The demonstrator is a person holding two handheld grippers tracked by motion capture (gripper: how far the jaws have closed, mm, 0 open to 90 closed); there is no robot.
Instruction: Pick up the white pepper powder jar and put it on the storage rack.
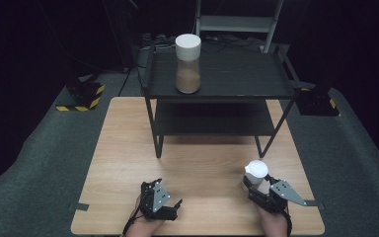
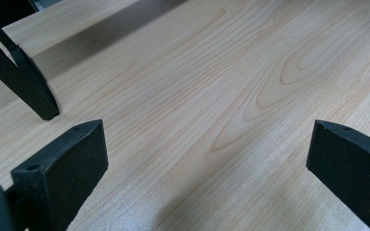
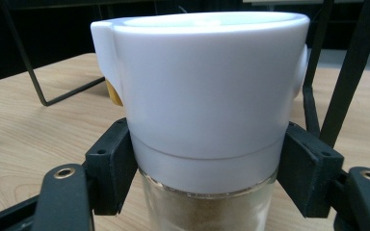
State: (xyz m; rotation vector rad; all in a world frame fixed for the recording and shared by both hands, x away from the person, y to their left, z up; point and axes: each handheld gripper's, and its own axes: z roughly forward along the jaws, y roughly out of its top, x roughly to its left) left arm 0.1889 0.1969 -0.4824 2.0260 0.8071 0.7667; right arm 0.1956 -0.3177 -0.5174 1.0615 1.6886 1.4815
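Your right gripper (image 1: 257, 189) sits at about five o'clock on the wooden table (image 1: 202, 163), near its front edge; its jaws are closed on a small jar (image 1: 256, 174) with a white lid, gripping it from both sides; in the right gripper view the two black pads press against the lower band of that white lid (image 3: 202, 96), one at nine o'clock and one at three o'clock of the jar, with the clear glass body and its brown powder showing just below them; a small yellow-orange patch peeks out beside the lid's left edge, and you cannot tell what it is; the jar stands upright.

Your left gripper (image 1: 170, 207) rests at about seven o'clock on the table, well apart from the jar; its jaws stand wide with nothing between them; in the left gripper view its two black pads frame bare wood grain, and a black leg of the shelf rack (image 2: 26, 82) meets the tabletop at ten o'clock.

The black shelf rack (image 1: 217, 94) stands at twelve o'clock on the table, on thin angled legs, with an upper and a lower shelf; on the upper shelf, toward eleven o'clock, stands a taller jar (image 1: 187, 63) with a white lid and brown powder in its lower part, upright and well apart from both your grippers.
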